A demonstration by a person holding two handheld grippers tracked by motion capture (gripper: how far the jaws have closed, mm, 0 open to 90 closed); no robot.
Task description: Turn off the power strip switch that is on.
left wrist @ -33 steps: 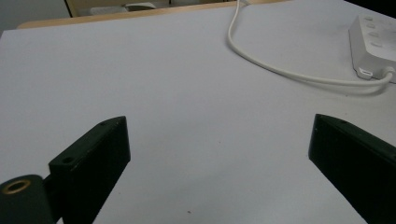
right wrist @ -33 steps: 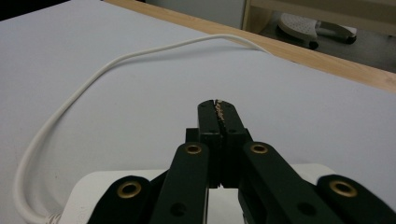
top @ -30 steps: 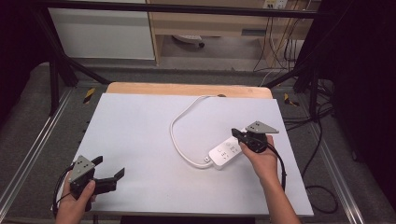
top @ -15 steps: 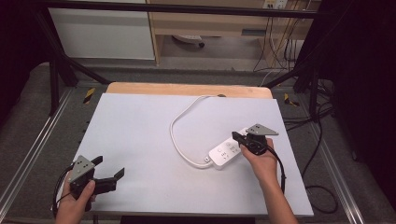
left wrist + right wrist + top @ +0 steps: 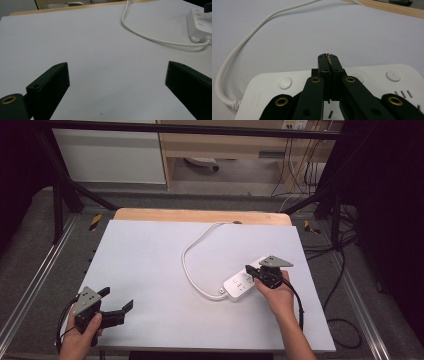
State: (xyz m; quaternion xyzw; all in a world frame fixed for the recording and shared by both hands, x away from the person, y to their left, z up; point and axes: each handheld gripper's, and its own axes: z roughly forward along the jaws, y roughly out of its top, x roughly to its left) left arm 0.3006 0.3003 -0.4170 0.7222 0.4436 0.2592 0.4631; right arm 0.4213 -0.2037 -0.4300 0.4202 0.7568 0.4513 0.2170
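A white power strip (image 5: 239, 285) lies on the white table at right of centre. Its white cord (image 5: 188, 254) loops left and runs to the far edge. My right gripper (image 5: 248, 269) is shut, with its tips over the strip's top face (image 5: 372, 72), between two round buttons (image 5: 285, 83). In the right gripper view the jaws press together with nothing between them (image 5: 328, 56). My left gripper (image 5: 117, 298) rests at the near left corner, open and empty. The left gripper view has its jaws wide apart (image 5: 117, 67) over bare table, with the strip (image 5: 200, 22) and cord (image 5: 140, 35) farther off.
The white table surface (image 5: 150, 260) has a wooden strip (image 5: 200, 215) along its far edge. Metal frame rails (image 5: 30, 285) flank both sides. Cables (image 5: 345, 270) trail over the floor at the right.
My right gripper has edged slightly down and nearer over the power strip. The left gripper has barely moved.
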